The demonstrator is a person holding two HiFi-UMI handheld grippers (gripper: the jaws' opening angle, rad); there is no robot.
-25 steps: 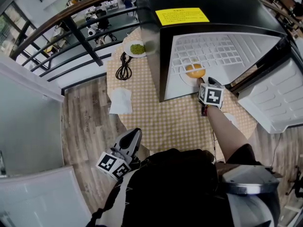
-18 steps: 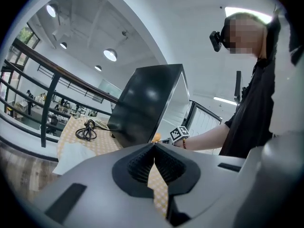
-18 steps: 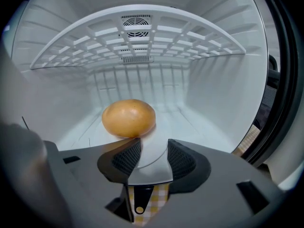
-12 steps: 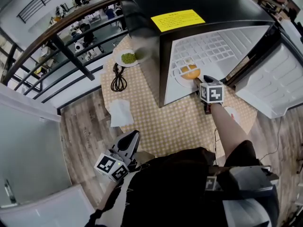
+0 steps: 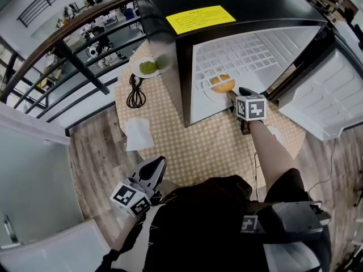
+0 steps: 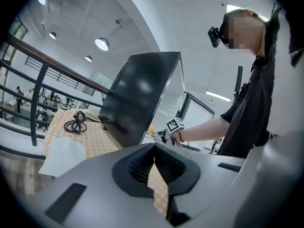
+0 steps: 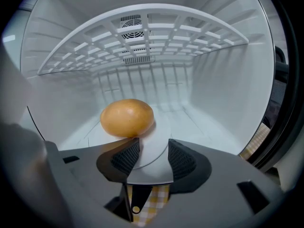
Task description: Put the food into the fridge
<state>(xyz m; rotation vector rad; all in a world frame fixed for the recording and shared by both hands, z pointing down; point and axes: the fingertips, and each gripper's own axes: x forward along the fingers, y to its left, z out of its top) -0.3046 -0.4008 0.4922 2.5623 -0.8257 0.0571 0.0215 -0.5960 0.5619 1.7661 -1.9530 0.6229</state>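
Golden-orange and smooth, the bun (image 7: 127, 117) sits on a white plate (image 7: 153, 161) on the floor of the fridge (image 7: 223, 89), under the white wire shelf (image 7: 142, 32). It is an oval lying on its flat side. In the right gripper view its long axis runs left to right across the fridge, nearly level, with neither end towards the opening. It rests on the far left part of the plate.

The right claw (image 7: 153, 145) is at the fridge mouth, angled down. Its jaws have just been opening and now stand released. The plate's near rim lies in the gap between them, and the pads are not pressing on it. The bun is just beyond the left jaw's tip.

From the head view, the fridge (image 5: 244, 4) stands on a yellow-checked tabletop (image 5: 210, 140) with its door (image 5: 323, 106) swung wide to the right. The right claw (image 5: 232, 95) reaches in beside the bun (image 5: 222, 83). The left claw (image 5: 157, 164) hangs low near the person's body, well away from the fridge. Its own view shows the left claw (image 6: 153, 148) clenched on nothing.

A second plate (image 5: 147, 67) with green food, a coiled black cable (image 5: 135, 95) and a white napkin (image 5: 138, 132) lie left of the fridge.
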